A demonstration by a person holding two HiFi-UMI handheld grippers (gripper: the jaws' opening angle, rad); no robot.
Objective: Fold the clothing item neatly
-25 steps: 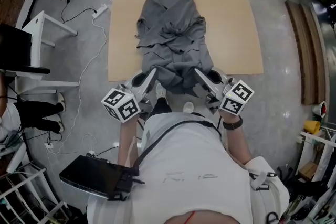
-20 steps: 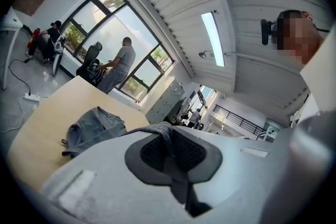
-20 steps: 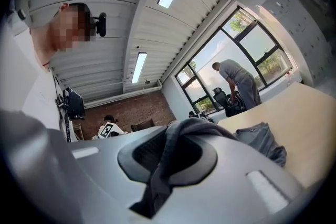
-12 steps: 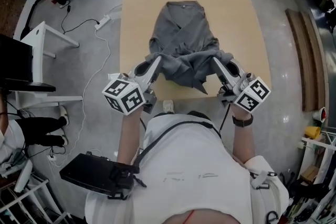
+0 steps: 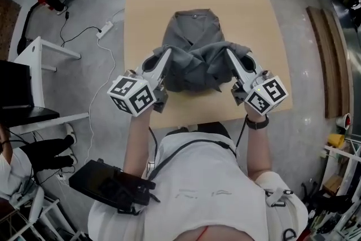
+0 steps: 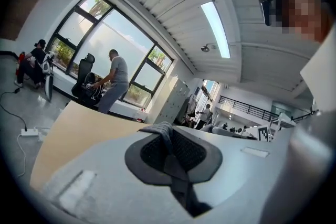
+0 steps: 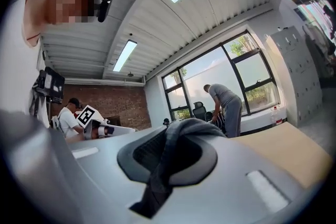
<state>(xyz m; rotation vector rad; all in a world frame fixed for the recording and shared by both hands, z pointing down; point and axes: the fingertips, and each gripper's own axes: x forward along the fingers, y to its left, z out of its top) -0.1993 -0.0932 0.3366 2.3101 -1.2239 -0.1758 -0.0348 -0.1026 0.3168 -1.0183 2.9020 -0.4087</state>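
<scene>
The left gripper (image 5: 167, 55) and the right gripper (image 5: 229, 55) are both pressed together, and each one pinches a small fold of the grey garment (image 5: 192, 36); in each gripper view a strip of grey cloth passes between the pads. The garment lies on the wooden table (image 5: 141, 8) ahead of both tools. Its collar end is flat beyond the tips, and its near edge is lifted and hangs between the two grippers. The step in hand seems to be to carry this near edge forward over the body, toward the collar. To do it well, I think both tools should stay at the same height and level with each other, and far enough apart that the edge between them is stretched, because now it sags and looks bunched. The edge should be lowered onto the cloth, parallel to the collar, before the jaws let go. The cloth looks soft, so a fast pull may drag the layers below.
</scene>
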